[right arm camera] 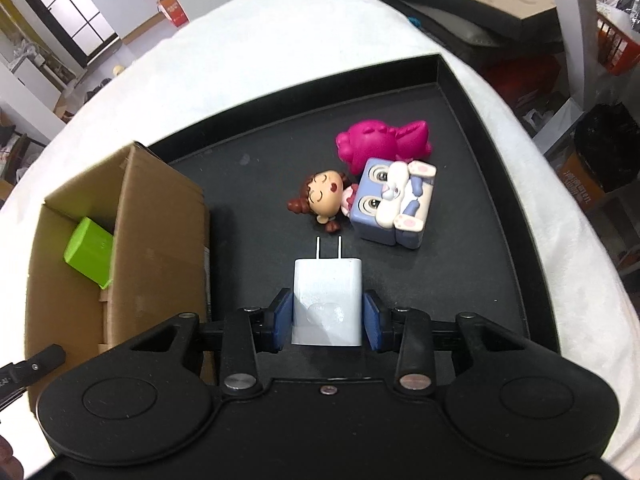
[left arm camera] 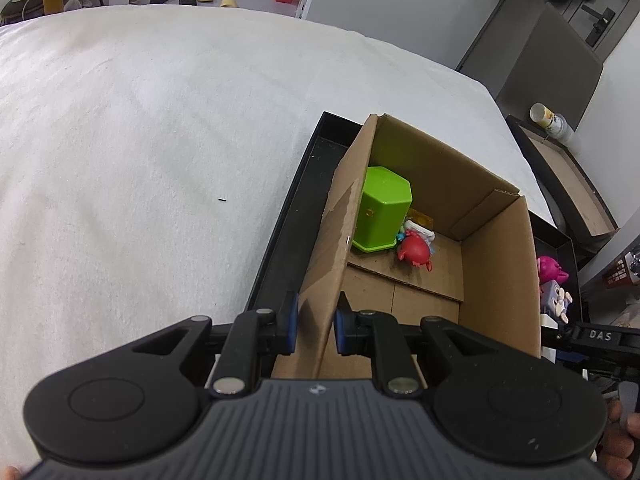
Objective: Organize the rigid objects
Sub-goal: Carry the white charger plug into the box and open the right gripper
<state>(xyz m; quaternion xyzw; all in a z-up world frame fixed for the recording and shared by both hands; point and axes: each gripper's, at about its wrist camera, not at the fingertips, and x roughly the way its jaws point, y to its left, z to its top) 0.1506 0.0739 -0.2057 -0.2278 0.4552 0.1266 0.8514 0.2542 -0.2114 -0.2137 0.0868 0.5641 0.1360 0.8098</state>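
My left gripper [left arm camera: 316, 330] is shut on the near left wall of the open cardboard box [left arm camera: 496, 272], one pad outside and one inside. Inside the box lie a green plastic container [left arm camera: 382, 210], a red toy crab [left arm camera: 414, 252] and a small white toy. In the right wrist view my right gripper [right arm camera: 327, 320] is shut on a white wall charger [right arm camera: 327, 300], its two prongs pointing away from me, over the black tray [right arm camera: 472, 240]. Beyond the charger lie a brown-haired doll head [right arm camera: 324, 196], a lilac cube toy [right arm camera: 394, 204] and a magenta toy [right arm camera: 380, 142].
The box [right arm camera: 160, 216] stands at the tray's left end, on a white cloth-covered table [left arm camera: 140, 140]. Part of the left gripper [right arm camera: 28, 368] shows at the lower left. A second shallow tray [left arm camera: 568, 176] sits off the table's right edge, with room clutter beyond.
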